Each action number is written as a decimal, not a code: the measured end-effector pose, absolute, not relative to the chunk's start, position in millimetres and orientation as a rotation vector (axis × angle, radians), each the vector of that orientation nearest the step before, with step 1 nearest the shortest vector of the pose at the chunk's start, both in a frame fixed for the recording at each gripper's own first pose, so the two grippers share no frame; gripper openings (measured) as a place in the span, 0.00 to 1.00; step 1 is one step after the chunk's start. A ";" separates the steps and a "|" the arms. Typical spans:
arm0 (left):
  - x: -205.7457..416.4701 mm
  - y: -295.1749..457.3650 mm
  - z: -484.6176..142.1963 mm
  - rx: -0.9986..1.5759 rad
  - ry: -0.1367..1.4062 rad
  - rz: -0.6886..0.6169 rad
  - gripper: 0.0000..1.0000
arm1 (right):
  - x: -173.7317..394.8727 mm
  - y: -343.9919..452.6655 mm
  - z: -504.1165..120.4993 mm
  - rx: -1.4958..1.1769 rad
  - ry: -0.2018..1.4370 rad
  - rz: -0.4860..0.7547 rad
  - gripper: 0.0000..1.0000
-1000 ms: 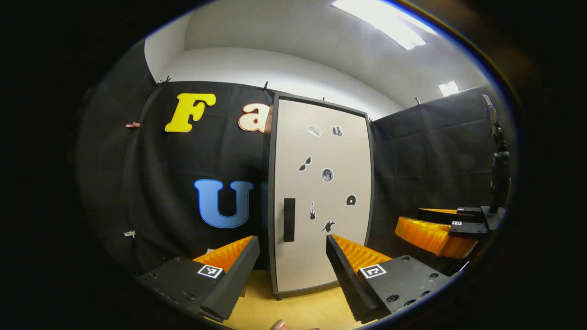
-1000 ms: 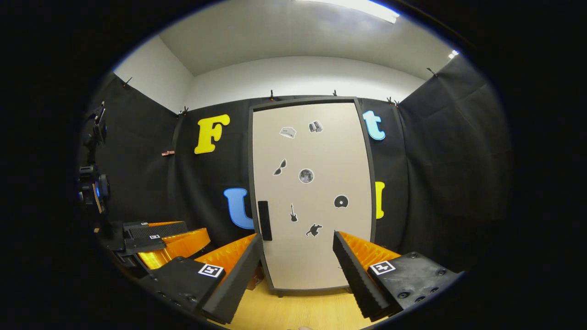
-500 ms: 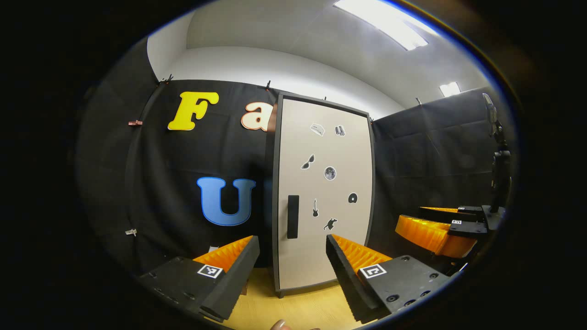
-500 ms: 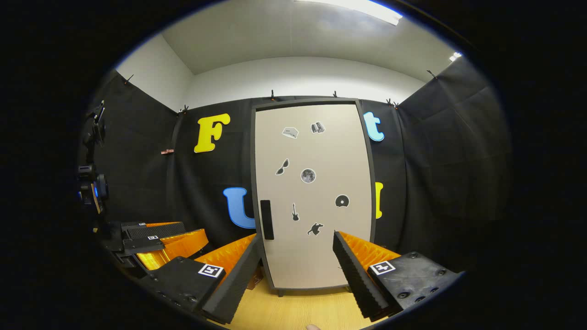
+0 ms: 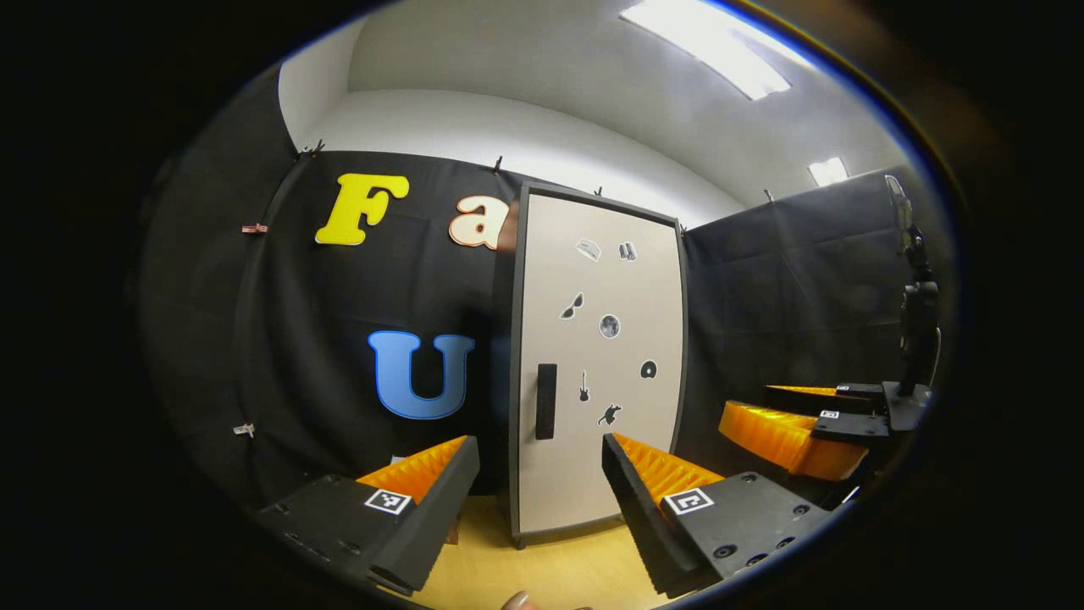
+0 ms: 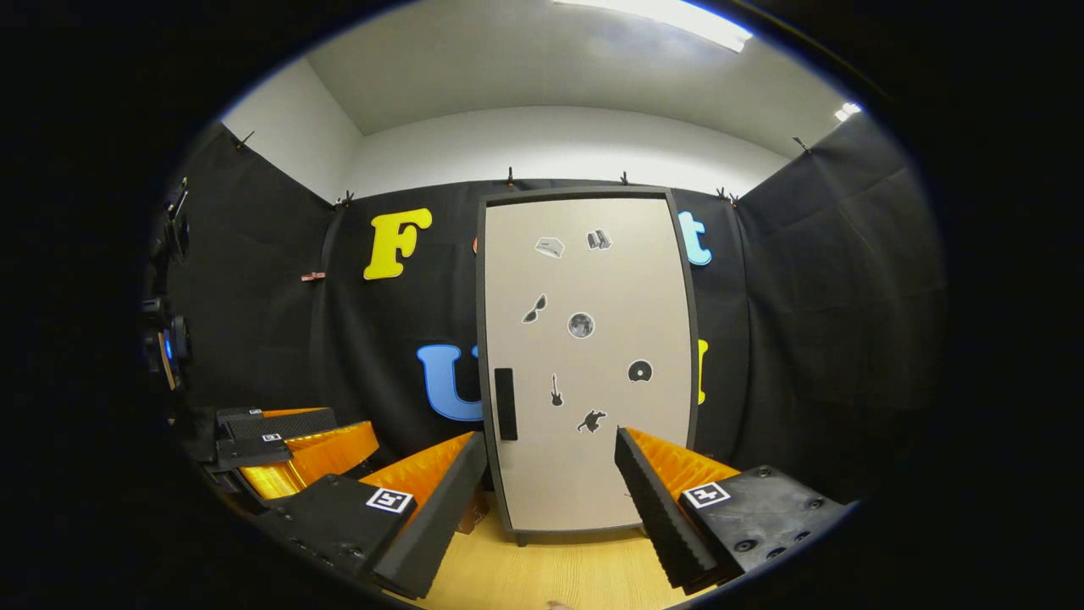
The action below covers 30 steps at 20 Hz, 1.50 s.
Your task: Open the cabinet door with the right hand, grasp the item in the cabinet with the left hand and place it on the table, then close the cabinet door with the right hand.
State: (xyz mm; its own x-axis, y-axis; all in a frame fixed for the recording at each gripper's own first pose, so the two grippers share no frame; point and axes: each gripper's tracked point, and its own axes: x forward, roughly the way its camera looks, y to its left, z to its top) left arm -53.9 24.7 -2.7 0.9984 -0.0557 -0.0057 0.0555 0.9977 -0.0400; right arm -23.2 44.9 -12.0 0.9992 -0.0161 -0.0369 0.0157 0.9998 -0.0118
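two tools, both spread wide, holding nothing | left tool [image 5: 540,491] and right tool [image 6: 550,491] low in frame | cabinet door [image 6: 593,373] closed, mid frame, on the desk [image 6: 559,576] | handle [image 6: 506,404] on its left edge

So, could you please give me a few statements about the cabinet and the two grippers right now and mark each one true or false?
1. The cabinet door is shut. True.
2. The right gripper is clamped on the door handle. False: its jaws are open, holding nothing, and it is short of the handle.
3. The handle sits near the left edge of the door in the right gripper view. True.
4. The left gripper holds the item from the cabinet. False: its jaws are open with nothing between them, and no item is out.
5. The cabinet stands on a wooden table. True.
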 end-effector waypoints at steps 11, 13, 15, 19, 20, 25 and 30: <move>-69.8 50.6 -18.9 -0.049 0.056 -0.047 0.93 | -4.8 78.2 -26.1 -0.004 0.044 0.020 0.99; -66.8 53.8 -20.9 -0.059 0.057 -0.036 0.93 | 6.7 80.6 -28.2 -0.007 0.045 0.032 0.99; -62.3 56.7 -23.0 -0.066 0.057 -0.019 0.93 | 20.3 82.8 -31.4 -0.002 0.046 0.051 0.99; -49.9 61.9 -28.9 -0.071 0.061 0.031 0.93 | 57.7 88.6 -45.4 0.012 0.075 0.111 0.99; -45.9 62.0 -28.8 -0.071 0.058 0.040 0.93 | 67.5 87.0 -48.4 0.010 0.078 0.118 0.99; -33.7 72.1 -29.6 -0.055 0.052 0.109 0.93 | 110.6 88.9 -62.6 -0.004 0.070 0.132 0.99; -33.7 80.0 -30.1 -0.066 0.056 0.164 0.93 | 147.5 95.5 -72.9 -0.008 0.054 0.135 0.99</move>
